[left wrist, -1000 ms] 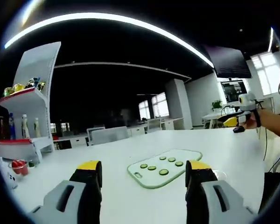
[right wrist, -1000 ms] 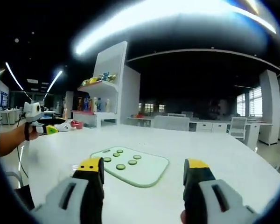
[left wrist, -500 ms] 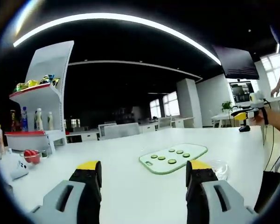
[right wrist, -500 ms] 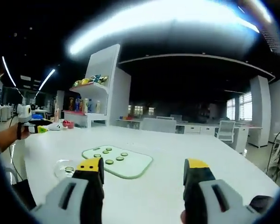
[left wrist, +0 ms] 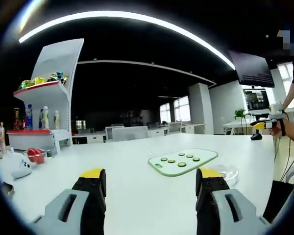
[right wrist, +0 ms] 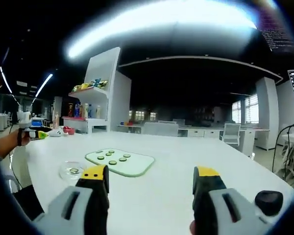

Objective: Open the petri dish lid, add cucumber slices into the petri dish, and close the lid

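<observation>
The petri dish (left wrist: 226, 171) lies just beyond the left gripper (left wrist: 149, 183) (fingers spread, like the right gripper (right wrist: 150, 181)).

Both grippers — left gripper (left wrist: 150, 183), right gripper (right wrist: 151, 181) — have grey bodies and black, yellow-tipped jaws.

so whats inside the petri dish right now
One cucumber slice shows through the clear petri dish, beside the cutting board. Whether its lid is on cannot be told.

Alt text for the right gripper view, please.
The right gripper, jaws open and empty, hovers over a white table. Ahead lie a pale green cutting board with cucumber slices and, beside it, a clear petri dish.
</observation>
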